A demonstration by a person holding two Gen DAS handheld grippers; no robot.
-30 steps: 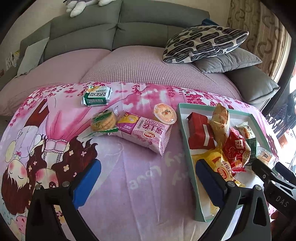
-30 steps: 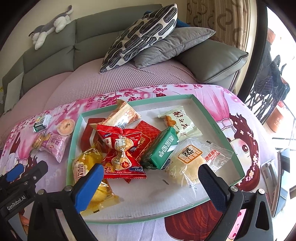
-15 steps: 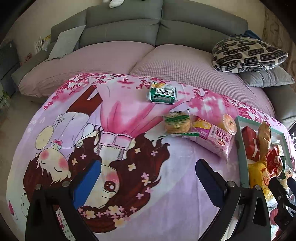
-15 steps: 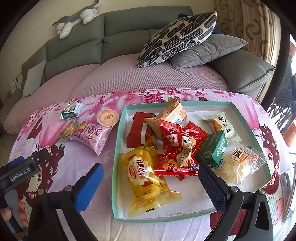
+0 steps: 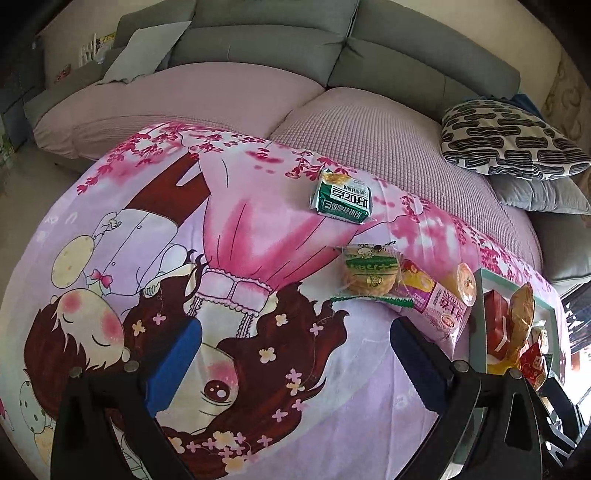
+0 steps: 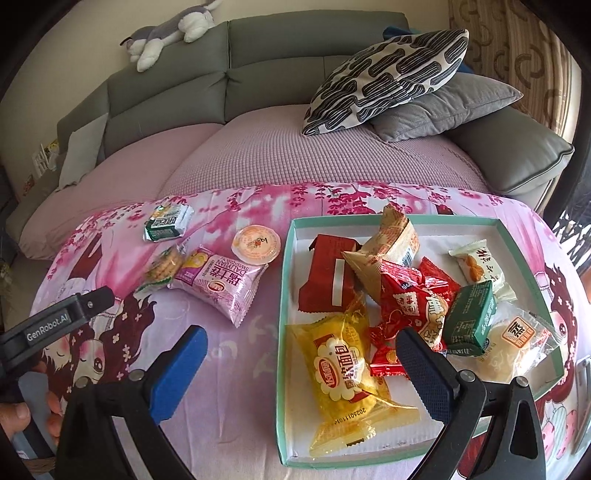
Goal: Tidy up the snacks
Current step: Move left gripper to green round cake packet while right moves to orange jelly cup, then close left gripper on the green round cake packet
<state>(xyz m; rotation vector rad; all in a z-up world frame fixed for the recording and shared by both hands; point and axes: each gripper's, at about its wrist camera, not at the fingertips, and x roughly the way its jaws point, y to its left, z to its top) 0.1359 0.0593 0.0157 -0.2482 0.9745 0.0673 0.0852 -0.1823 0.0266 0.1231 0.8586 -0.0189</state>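
Note:
A teal-rimmed white tray [image 6: 284, 295] holds several snack packs, among them a yellow bread pack [image 6: 343, 373] and a red pack [image 6: 328, 280]. Left of the tray, on the pink cartoon cloth, lie a pink bread pack [image 6: 221, 284], an orange jelly cup [image 6: 255, 244], a biscuit pack [image 6: 162, 267] and a green pack [image 6: 168, 222]. My right gripper [image 6: 299, 365] is open over the tray's near left edge, holding nothing. My left gripper [image 5: 295, 358] is open above bare cloth, nearer than the biscuit pack [image 5: 369, 271] and green pack [image 5: 341, 199]. It also appears in the right wrist view [image 6: 62, 321].
A grey sofa [image 6: 258, 85] with a purple cover runs behind the table. A patterned pillow [image 6: 384, 81] and a grey pillow [image 6: 447, 107] lie at the right, a plush toy [image 6: 166, 33] on the backrest. A hand [image 6: 14, 413] holds the left gripper.
Both grippers have swung left. The left view went from the tray's edge to the bare cloth. The right view now takes in the loose snacks left of the tray. Both stay open.

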